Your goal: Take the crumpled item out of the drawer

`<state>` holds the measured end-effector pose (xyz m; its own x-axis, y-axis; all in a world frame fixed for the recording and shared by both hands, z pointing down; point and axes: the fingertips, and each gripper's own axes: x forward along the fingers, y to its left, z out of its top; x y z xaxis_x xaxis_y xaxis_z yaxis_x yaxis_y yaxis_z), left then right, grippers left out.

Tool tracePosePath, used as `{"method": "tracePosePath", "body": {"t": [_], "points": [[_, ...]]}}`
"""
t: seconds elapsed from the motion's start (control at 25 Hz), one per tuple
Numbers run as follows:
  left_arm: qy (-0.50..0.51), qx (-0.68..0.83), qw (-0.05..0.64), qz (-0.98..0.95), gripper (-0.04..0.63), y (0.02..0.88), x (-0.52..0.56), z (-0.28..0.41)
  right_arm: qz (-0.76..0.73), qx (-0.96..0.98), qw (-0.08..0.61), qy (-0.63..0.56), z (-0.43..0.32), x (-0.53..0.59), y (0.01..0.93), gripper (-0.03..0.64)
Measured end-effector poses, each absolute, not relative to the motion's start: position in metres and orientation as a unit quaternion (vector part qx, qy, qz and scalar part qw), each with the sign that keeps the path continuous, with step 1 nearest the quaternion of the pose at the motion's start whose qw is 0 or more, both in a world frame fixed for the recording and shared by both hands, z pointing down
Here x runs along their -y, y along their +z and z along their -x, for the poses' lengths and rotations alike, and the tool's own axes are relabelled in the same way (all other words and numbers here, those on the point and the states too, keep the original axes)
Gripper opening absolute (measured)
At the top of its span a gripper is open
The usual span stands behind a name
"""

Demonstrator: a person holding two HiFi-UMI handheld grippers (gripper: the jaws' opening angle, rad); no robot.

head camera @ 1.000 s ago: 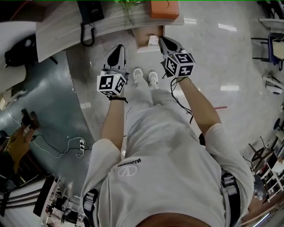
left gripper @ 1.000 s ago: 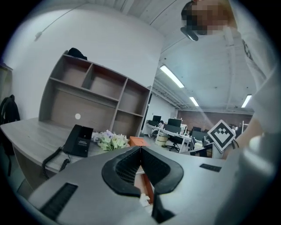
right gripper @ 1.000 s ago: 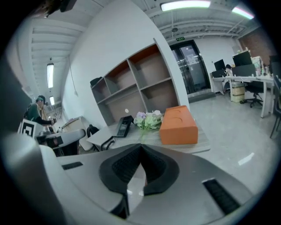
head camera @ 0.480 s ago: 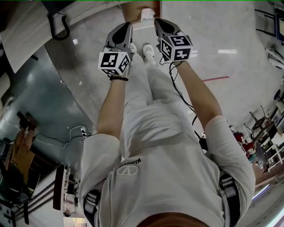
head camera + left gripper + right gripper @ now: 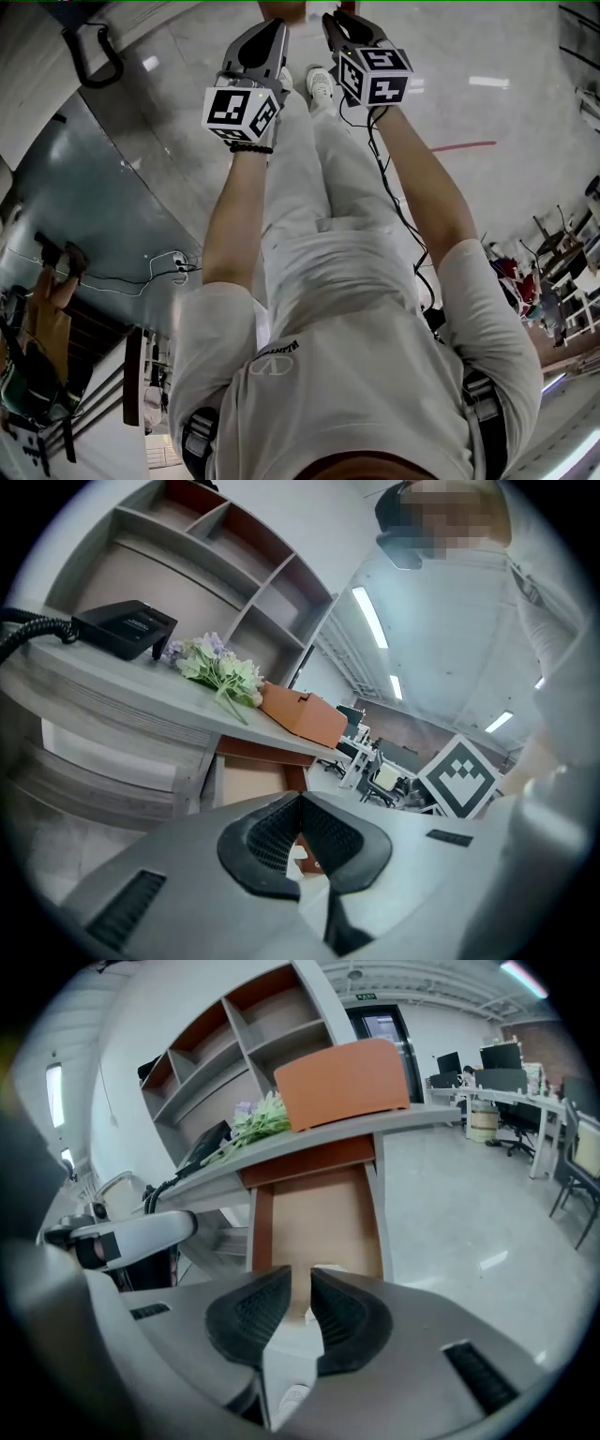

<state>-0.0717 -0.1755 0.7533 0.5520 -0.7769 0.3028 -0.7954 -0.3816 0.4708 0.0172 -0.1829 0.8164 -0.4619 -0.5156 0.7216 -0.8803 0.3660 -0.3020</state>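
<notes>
The open brown drawer (image 5: pixel 323 1208) juts out from under the desk top and also shows in the left gripper view as the drawer (image 5: pixel 246 782). A pale crumpled item (image 5: pixel 327 1268) lies in it, just beyond my right gripper (image 5: pixel 300 1273). That gripper's jaws have just been opening and stand a little apart, with nothing between them. My left gripper (image 5: pixel 300 797) points at the drawer from the left, its pad tips touching. In the head view the left gripper (image 5: pixel 275 25) and right gripper (image 5: pixel 331 18) reach side by side toward the top edge.
The grey desk top (image 5: pixel 309 1143) carries an orange box (image 5: pixel 342 1082), a bunch of flowers (image 5: pixel 220 675) and a black phone (image 5: pixel 127 627). Shelves (image 5: pixel 244 1044) rise behind it. The person's shoes (image 5: pixel 320 82) stand on the glossy floor below the grippers.
Both grippers have sunk and moved toward the top of the head view, closer to the drawer. The desk has slid almost out of that view.
</notes>
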Motion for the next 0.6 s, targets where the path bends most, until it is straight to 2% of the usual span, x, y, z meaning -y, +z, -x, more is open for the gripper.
{"method": "tracePosePath", "body": {"t": [0.6], "points": [[0.018,0.466,0.307,-0.83,0.002,0.796,0.18,0.067,-0.467,0.754,0.314,0.339,-0.015,0.199,0.879,0.067]]}}
